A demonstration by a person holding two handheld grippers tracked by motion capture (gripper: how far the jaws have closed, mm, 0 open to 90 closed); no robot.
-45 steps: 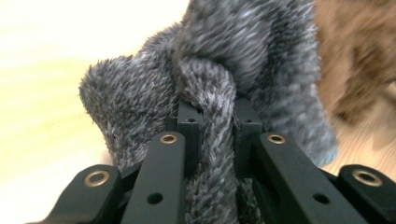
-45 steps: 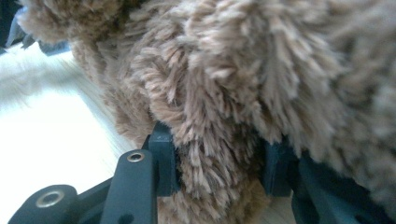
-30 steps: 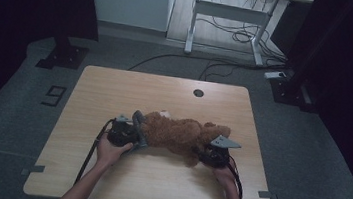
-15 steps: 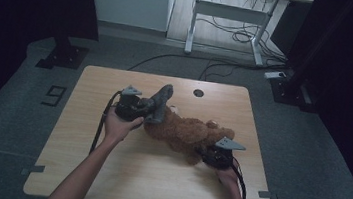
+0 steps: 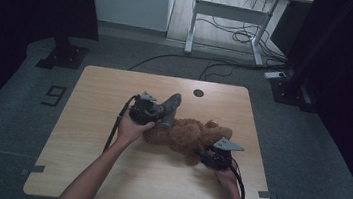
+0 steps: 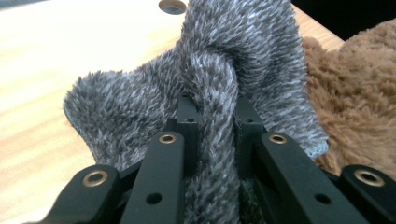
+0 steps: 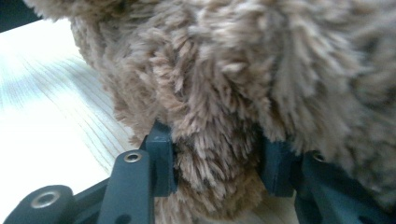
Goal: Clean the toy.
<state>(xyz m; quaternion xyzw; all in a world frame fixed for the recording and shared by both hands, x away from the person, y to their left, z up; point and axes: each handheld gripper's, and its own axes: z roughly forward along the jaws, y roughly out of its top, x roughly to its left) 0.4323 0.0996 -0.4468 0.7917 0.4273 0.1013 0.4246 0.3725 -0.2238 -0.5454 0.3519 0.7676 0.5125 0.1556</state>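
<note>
A brown teddy bear (image 5: 185,136) lies on its side at the middle of the wooden table (image 5: 105,86). My left gripper (image 5: 163,113) is raised over the bear's left end and is shut on a grey fuzzy piece of cloth (image 5: 171,105). In the left gripper view the cloth (image 6: 233,56) is pinched between the jaws of the left gripper (image 6: 212,107), with the bear (image 6: 355,93) to its right. My right gripper (image 5: 203,155) sits low at the bear's near right end. In the right gripper view its jaws (image 7: 217,158) have just been opening, with a lump of the bear's fur (image 7: 233,70) still squeezed between the pads.
A round cable hole (image 5: 198,92) lies near the table's far edge. Behind the table stand a white-legged desk (image 5: 235,10) and floor cables (image 5: 232,35). A black stand base (image 5: 63,56) is on the floor at the left.
My left hand has risen and moved toward the table's far side, carrying the grey cloth up and away from the bear's left end. The right hand has stayed put.
</note>
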